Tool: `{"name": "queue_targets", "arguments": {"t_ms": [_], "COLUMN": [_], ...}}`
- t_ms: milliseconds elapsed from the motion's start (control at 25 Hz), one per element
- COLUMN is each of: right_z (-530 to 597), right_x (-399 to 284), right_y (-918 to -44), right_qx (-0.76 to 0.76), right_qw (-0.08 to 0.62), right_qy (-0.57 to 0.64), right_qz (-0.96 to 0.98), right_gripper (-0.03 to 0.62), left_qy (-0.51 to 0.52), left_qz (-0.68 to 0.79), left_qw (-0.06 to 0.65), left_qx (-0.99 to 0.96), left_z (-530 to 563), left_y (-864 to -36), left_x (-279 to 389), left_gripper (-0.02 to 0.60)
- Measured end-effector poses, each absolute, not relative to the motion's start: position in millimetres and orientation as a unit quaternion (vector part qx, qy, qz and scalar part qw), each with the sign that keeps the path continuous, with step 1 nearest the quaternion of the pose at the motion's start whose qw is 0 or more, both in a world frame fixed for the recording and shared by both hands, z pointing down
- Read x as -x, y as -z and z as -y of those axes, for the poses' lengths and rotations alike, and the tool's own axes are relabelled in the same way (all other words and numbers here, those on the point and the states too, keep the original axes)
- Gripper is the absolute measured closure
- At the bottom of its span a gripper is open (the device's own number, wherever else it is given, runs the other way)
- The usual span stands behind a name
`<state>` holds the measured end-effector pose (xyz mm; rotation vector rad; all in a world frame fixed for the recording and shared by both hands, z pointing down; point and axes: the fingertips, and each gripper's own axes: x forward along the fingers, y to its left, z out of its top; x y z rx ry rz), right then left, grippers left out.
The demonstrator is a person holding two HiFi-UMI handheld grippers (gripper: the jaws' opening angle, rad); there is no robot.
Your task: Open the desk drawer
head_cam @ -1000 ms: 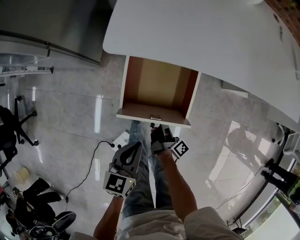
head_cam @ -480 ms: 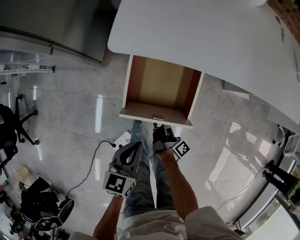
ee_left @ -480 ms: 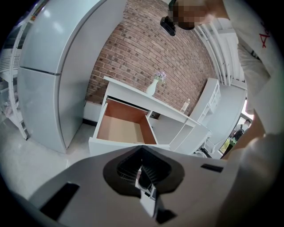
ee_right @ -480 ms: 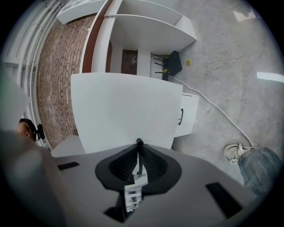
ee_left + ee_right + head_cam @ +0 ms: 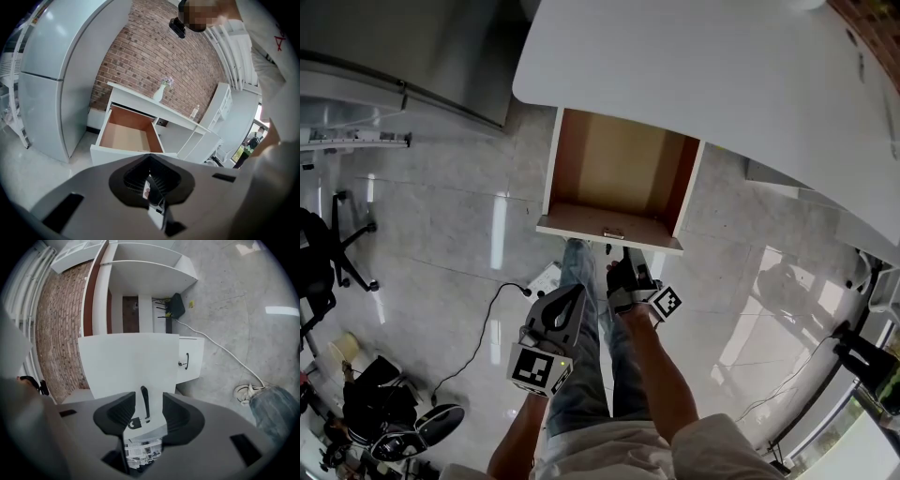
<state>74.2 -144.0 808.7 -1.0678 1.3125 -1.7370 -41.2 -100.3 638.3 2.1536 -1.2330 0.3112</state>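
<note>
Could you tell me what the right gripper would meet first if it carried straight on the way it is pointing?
Most likely the drawer handle: it already stands between the jaws of the right gripper, which have just been opening and do not press on it. The white drawer front lies just behind it.

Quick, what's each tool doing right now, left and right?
Left tool: closed, empty.
Right tool: open, jaws just opened; drawer handle sits between them, not gripped.

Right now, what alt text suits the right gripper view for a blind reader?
The right gripper has just opened its jaws. They stand apart around the dark handle of a white drawer front, not pressing it. A brick wall and grey floor lie beyond.
</note>
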Motion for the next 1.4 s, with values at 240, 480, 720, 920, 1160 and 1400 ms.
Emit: {"name": "queue_targets", "arguments": {"t_ms": [240,480,720,920,1160,1400], "right_z": [130.2,116.0,112.4,104.0,104.5,112.9], "right_x": [-79.5,-81.2,-97.5,-108.9,-110.5,-97.8], "right_y": [-800.7,-773.5,-740.1,-696.1,-607.3,-517.6], "right_qx": [0.408,0.413,0.405,0.416,0.421,0.407], "right_qw": [0.348,0.321,0.331,0.243,0.033,-0.091], "right_qy": [0.670,0.663,0.651,0.620,0.441,0.212], "right_qz": [-0.514,-0.535,-0.550,-0.619,-0.792,-0.884], "right_gripper": [0.416,0.576,0.577,0.577,0.577,0.577], "left_qy": [-0.118,-0.110,-0.102,-0.101,-0.100,-0.094], "left_qz": [0.463,0.460,0.463,0.460,0.460,0.465], "left_qw": [0.315,0.296,0.278,0.264,0.229,0.175], "left_qx": [-0.820,-0.830,-0.835,-0.842,-0.852,-0.863], "left_z": [96.8,103.0,102.2,98.3,96.9,97.9], "left_y": [-639.2,-621.5,-601.1,-571.0,-515.4,-455.8], "left_x": [34.4,26.0,17.2,7.3,7.2,12.1], "left_gripper": [0.569,0.569,0.569,0.569,0.569,0.569]}}
